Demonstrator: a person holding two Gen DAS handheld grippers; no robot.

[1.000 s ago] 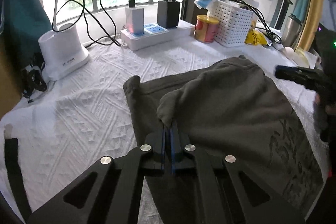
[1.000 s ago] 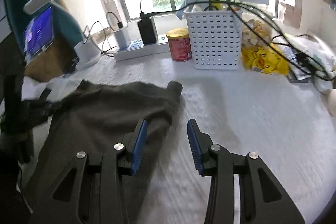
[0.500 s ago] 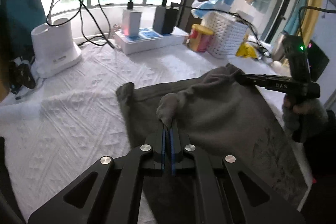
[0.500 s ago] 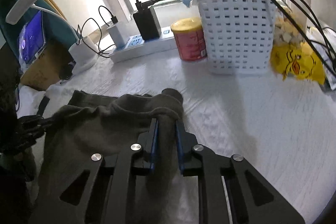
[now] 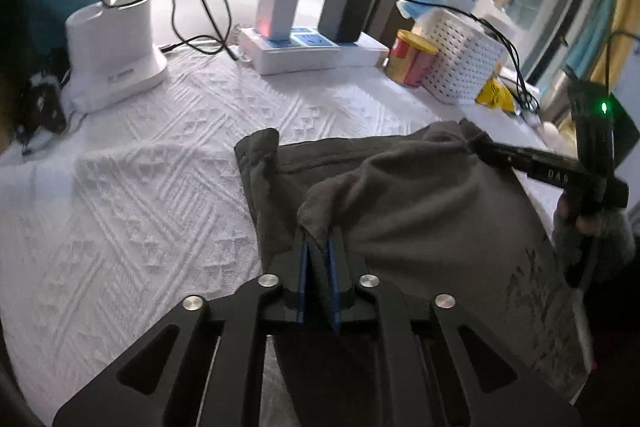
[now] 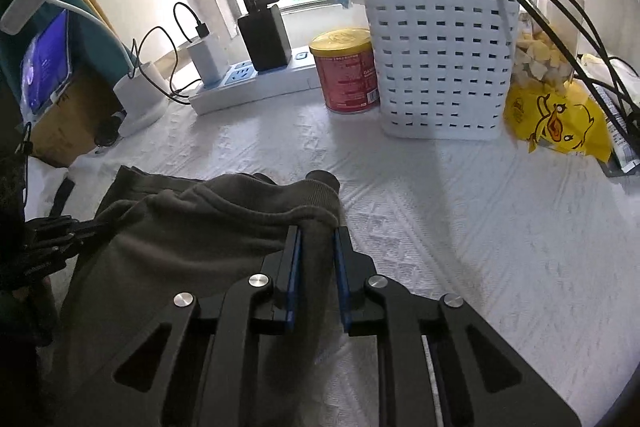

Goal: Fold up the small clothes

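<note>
A small dark grey garment with a faded print lies on the white textured bedspread. My left gripper is shut on the garment's left corner and holds it lifted above the layer beneath. My right gripper is shut on the ribbed hem at the other corner of the garment. In the left wrist view the right gripper pinches the far right corner. In the right wrist view the left gripper shows at the left edge, on the cloth.
Along the window side stand a white power strip with chargers, a white appliance, a red can and a white basket. A yellow duck bag lies at right. Cables hang over the basket.
My right gripper has closed on the garment's hem corner and lifted it. My left gripper has kept its hold and risen slightly, so the top edge is held up between both.
</note>
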